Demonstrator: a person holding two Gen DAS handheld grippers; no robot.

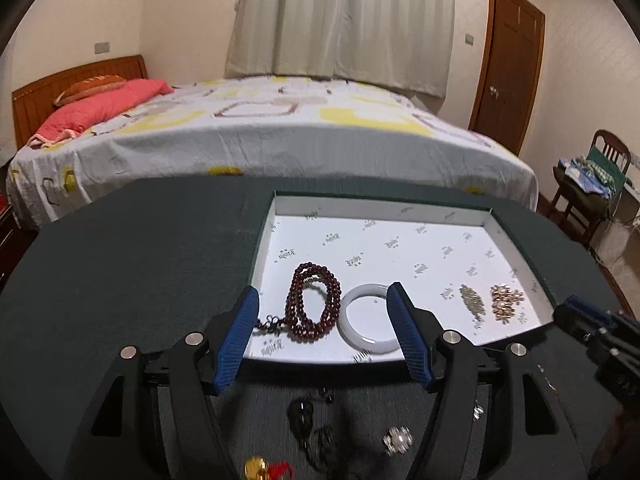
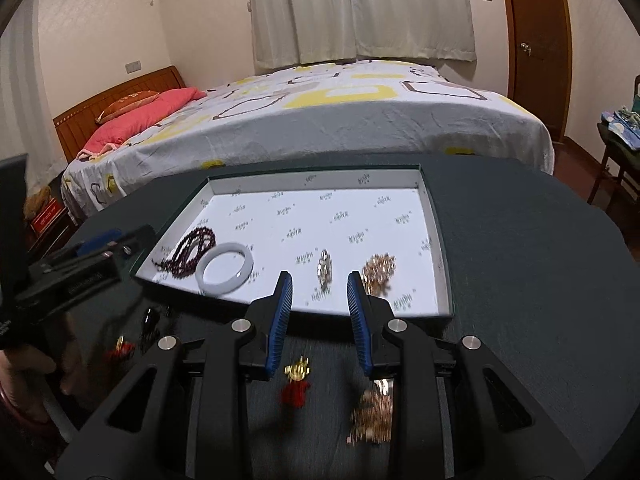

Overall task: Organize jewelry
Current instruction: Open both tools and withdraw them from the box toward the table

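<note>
Hovering left gripper point(image 1: 322, 300), fingers wide, empty | bangle point(image 1: 366, 318) between them | right gripper point(image 2: 319, 285) fingers parted, empty

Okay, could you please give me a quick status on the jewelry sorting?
Left gripper open, empty; right gripper likewise. Beads, white bangle, two brooches in tray. Red-gold charm, other pieces still on table. Nothing blocking.
</note>
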